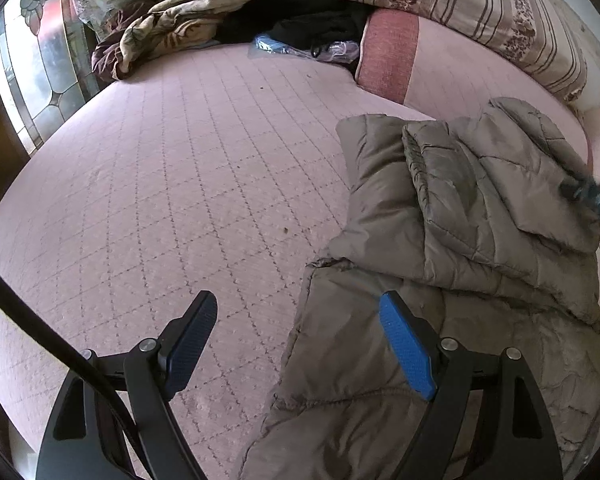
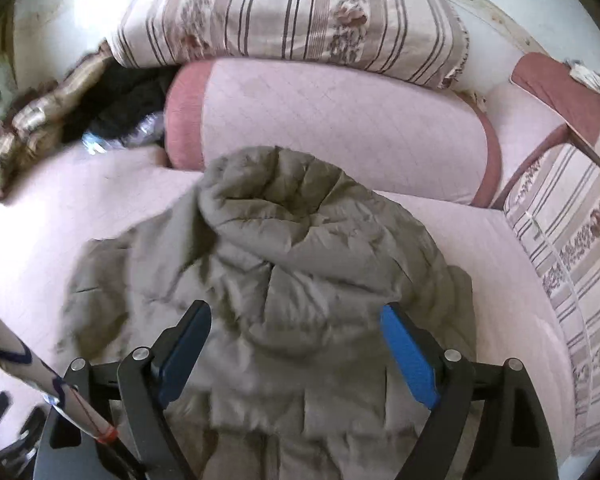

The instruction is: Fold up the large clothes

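Both grippers stand wide open with nothing held: the left gripper (image 1: 298, 338) hovers at the bottom of its frame over the jacket's near hem, the right gripper (image 2: 296, 350) above its bunched middle. Outward, the grey-green quilted jacket (image 1: 460, 240) lies half-folded on the pink bedspread (image 1: 180, 180), lower right, below the bolster (image 2: 340, 128). It looks light, puffy, slippery; pinching a hem or seam seems wisest.

Bed (image 1: 188, 168) with pink quilted cover. Lying directly on it: a grey-olive padded jacket (image 1: 460, 240) at the near right; a pink bolster (image 1: 388, 56) beyond it; a crumpled patterned blanket (image 1: 172, 28), dark clothing (image 1: 320, 20) and clear plastic packaging (image 1: 300, 46) at the far edge.
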A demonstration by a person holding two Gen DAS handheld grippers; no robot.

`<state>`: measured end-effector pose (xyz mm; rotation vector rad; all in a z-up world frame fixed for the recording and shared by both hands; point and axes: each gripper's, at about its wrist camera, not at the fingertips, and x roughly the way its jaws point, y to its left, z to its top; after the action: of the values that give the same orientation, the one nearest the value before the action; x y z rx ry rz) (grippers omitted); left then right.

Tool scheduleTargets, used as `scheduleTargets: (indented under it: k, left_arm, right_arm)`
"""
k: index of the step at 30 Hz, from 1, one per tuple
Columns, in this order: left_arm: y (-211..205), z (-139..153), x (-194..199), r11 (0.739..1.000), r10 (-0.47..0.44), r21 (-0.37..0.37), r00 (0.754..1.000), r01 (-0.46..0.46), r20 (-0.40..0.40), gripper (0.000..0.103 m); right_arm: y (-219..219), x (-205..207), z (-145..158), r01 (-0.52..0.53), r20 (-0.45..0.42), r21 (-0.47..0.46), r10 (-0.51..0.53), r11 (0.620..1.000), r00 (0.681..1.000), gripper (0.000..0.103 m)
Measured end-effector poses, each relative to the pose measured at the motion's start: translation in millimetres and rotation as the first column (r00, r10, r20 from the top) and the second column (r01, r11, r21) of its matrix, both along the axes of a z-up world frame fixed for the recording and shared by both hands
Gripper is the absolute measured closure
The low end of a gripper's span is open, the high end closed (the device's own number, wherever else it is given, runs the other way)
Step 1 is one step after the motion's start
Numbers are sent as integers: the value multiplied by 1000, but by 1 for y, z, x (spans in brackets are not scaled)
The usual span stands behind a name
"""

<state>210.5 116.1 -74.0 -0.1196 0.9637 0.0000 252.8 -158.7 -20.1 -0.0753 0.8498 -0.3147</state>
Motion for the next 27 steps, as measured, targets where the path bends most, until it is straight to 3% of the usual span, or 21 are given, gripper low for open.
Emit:
scheduleTargets:
  k: [1, 2, 3, 5, 10, 14, 16, 17, 18, 20, 22, 24, 27]
  left_arm:
    - [0, 0, 1, 1000, -1, -4, 1000, 1, -3, 20]
    - [0, 0, 2, 1000, -2, -7, 1000, 2, -5, 20]
    - [1, 0, 2, 1000, -4, -13, 1000, 4, -7, 20]
    - [2, 0, 2, 1000, -7, -25, 1000, 7, -11, 20]
    - [2, 1, -1, 999, -6, -39, 1000, 6, -17, 20]
    - [1, 2, -4, 999, -8, -44, 1000, 8, -15, 20]
    - [1, 3, -6, 999, -12, -46, 1000, 12, -9, 20]
    - [0, 4, -7, 999, -14, -46, 1000, 13, -7, 20]
    - [-1, 5, -7, 999, -15, -44, 1000, 15, -1, 20]
    - [-3, 4, -7, 999, -19, -39, 1000, 19, 0, 20]
    - [-4, 3, -6, 999, -21, -37, 1000, 21, -4, 20]
    - [-4, 2, -5, 999, -21, -36, 1000, 21, -10, 20]
    - [-5, 1, -3, 999, -24, -40, 1000, 23, -13, 20]
  right_arm:
    - [-3, 9, -16, -1, -67, 1, 1, 1000, 998, 28]
    - [-7, 15, -28, -10, -136, 35, 14, 999, 991, 65]
    - [-11, 17, -37, -2, -171, 73, 15, 997, 985, 88]
    - [-18, 10, -45, 21, -193, 116, 2, 993, 981, 100]
    - [-27, -33, -39, 8, -191, 191, 29, 982, 981, 103]
    - [-26, -65, -40, -4, -215, 158, 39, 987, 976, 103]
    - [-28, -79, -27, 4, -152, 172, 22, 985, 988, 101]
    - [-31, -82, -22, 7, -133, 195, 19, 981, 991, 88]
    - [-37, -85, -15, 12, -104, 246, 14, 969, 994, 55]
    - [-50, -87, -4, 40, -26, 346, -33, 938, 999, 12]
    - [-59, -85, -2, 61, 12, 427, -73, 902, 997, 11]
    - [-68, -78, -10, 74, 10, 538, -94, 840, 996, 11]
    - [-64, -64, -29, 130, -23, 600, -146, 789, 989, 12]
